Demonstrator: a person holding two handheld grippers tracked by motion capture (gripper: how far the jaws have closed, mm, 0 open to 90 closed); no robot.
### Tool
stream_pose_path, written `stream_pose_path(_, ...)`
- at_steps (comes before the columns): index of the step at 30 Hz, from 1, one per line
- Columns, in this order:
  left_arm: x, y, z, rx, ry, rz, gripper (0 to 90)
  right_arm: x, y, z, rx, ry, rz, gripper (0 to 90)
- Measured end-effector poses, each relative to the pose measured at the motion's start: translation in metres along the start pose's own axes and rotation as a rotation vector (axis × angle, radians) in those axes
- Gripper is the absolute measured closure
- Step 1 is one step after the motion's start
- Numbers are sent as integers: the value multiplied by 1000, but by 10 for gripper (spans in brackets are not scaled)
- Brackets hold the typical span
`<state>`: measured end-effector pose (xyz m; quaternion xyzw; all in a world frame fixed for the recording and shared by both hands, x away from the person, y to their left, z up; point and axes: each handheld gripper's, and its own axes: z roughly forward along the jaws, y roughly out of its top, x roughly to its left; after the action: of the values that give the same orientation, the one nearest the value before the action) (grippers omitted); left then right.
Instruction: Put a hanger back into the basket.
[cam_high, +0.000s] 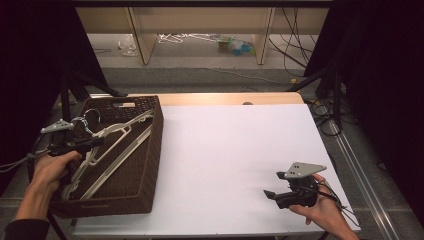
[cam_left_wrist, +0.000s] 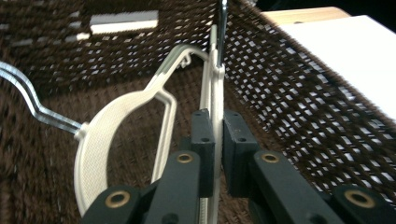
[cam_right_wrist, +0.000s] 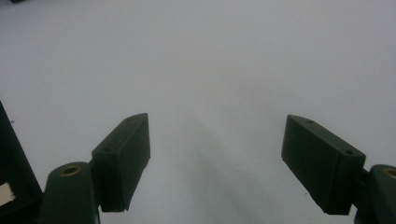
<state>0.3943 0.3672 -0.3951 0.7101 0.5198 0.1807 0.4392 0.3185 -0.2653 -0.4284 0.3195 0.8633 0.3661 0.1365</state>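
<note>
At lower right, your right gripper (cam_high: 272, 195) hangs over the white table (cam_high: 225, 150), jaws spread wide, holding nothing. At left, your left gripper (cam_left_wrist: 217, 135) pinches a cream hanger (cam_left_wrist: 212, 93) inside the brown woven basket (cam_high: 150, 150), beside another hanger (cam_left_wrist: 116, 121).

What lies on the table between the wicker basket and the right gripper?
Nothing: in the high view the white tabletop is bare between the basket and the right gripper.

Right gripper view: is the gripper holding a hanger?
No: the right gripper is open over the bare white table, with nothing between its jaws.
</note>
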Motion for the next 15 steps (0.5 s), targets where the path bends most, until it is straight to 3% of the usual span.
stream_pose_path(8, 8, -6, 1, -12, 90, -18, 813, 1, 0, 1, 4, -1, 5, 249)
stream_pose_path(12, 8, -9, 5, 17, 153, -13, 783, 0, 0, 0, -1, -2, 2, 249)
stream_pose_path(15, 12, -12, 6, 12, 191, -49, 739, -1, 0, 0, -10, -6, 0, 249)
